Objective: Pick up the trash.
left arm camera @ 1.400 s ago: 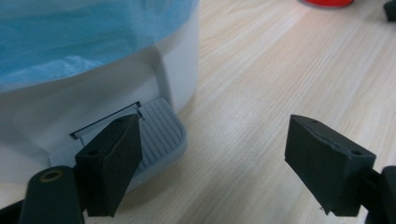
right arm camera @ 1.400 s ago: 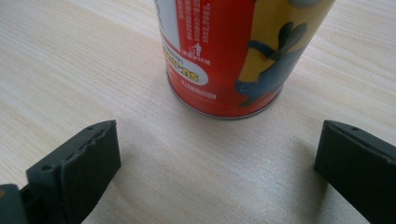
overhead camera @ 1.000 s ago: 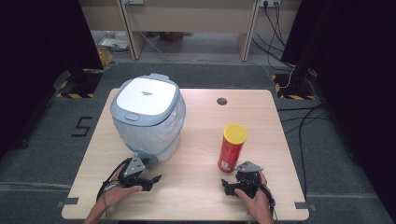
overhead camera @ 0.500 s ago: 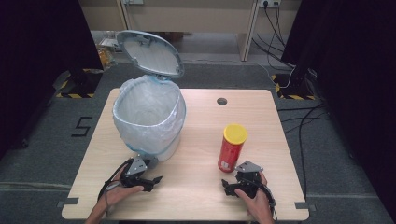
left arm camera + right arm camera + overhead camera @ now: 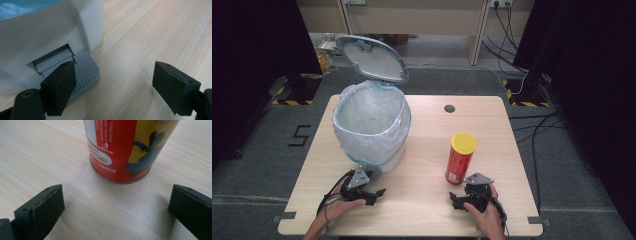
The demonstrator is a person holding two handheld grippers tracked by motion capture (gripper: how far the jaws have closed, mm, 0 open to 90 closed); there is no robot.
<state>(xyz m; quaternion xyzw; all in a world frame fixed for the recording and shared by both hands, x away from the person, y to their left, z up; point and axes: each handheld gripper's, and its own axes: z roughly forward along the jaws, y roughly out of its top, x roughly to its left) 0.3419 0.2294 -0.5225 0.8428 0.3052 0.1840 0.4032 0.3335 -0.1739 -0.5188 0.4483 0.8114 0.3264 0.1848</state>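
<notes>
A white pedal bin (image 5: 371, 130) lined with a clear bag stands at the table's left, its grey lid (image 5: 372, 57) swung up and back. My left gripper (image 5: 374, 194) lies at the bin's foot, open. In the left gripper view the bin's base (image 5: 50, 32) is close ahead, and one jaw of the left gripper (image 5: 117, 92) rests on the ribbed grey pedal (image 5: 86, 71). A red can (image 5: 460, 159) with a yellow lid stands right of centre. My right gripper (image 5: 455, 201) sits open just in front of it. The can (image 5: 127, 147) stands beyond the open right gripper (image 5: 115, 215).
The wooden table (image 5: 427, 145) has a round cable hole (image 5: 449, 108) near its far edge. Bare wood lies between the bin and the can. Cables (image 5: 532, 125) and dark curtains surround the table on the floor.
The bin's lid, shut a second ago, has swung up and now stands open. Both grippers and the can have stayed where they were.
</notes>
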